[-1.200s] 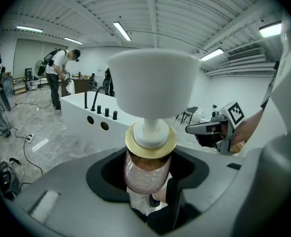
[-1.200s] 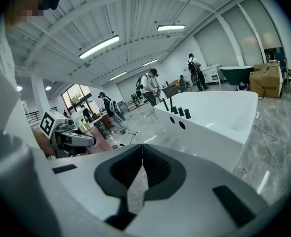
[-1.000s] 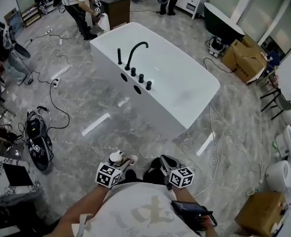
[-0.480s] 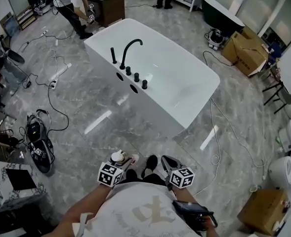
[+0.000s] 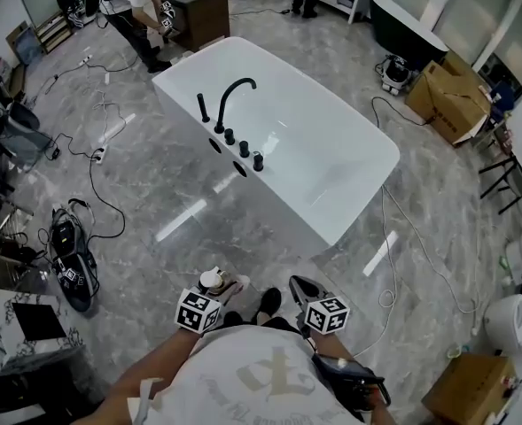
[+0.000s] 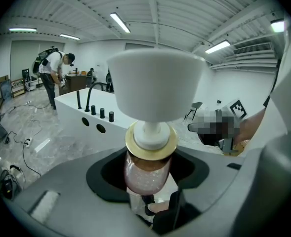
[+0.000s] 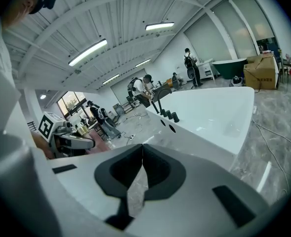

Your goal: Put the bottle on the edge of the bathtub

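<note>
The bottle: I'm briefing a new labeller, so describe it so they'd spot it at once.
Start at the white bathtub mid-floor, then come back to the person standing short of it. The bottle is in the left hand-held gripper: glittery pink body, gold collar, white pump top. The right hand-held gripper beside it is shut and empty.

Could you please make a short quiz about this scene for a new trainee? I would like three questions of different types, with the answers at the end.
1. True or false: the bottle already stands on the edge of the bathtub.
2. Which gripper holds the bottle? A. the left gripper B. the right gripper C. neither
3. Fill in: the jaws of the right gripper are ___, with nothing between them.

Key:
1. False. It is held in the air, away from the bathtub.
2. A
3. shut
</note>
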Available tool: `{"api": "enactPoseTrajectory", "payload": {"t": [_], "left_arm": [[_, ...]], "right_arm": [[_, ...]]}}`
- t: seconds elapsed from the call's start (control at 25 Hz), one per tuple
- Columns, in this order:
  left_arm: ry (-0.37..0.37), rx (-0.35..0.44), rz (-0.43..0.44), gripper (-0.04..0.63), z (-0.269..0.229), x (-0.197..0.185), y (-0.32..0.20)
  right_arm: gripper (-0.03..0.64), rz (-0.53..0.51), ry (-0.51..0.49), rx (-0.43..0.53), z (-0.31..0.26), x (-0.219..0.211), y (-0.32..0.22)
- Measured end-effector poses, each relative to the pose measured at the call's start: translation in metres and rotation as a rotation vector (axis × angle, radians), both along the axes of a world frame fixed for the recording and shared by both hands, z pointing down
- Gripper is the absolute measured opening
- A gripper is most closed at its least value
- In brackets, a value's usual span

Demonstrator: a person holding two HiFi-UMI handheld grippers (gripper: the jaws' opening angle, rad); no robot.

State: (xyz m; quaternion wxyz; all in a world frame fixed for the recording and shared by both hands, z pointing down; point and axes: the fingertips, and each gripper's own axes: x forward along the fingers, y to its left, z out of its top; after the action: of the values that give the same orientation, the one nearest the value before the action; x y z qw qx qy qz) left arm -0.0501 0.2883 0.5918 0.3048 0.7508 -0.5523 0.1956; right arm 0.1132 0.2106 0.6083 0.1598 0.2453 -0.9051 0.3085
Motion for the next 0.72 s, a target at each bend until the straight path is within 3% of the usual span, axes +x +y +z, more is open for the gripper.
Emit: {"api": "enactPoseTrajectory", "payload": {"t": [0.72], "left_arm": [[-0.037, -0.014, -0.097, 0.227, 0.001, 0.014, -0.086]], "right_arm": [[0.006, -0.087, -0.015, -0.014, 0.015, 0.011, -0.092]]}}
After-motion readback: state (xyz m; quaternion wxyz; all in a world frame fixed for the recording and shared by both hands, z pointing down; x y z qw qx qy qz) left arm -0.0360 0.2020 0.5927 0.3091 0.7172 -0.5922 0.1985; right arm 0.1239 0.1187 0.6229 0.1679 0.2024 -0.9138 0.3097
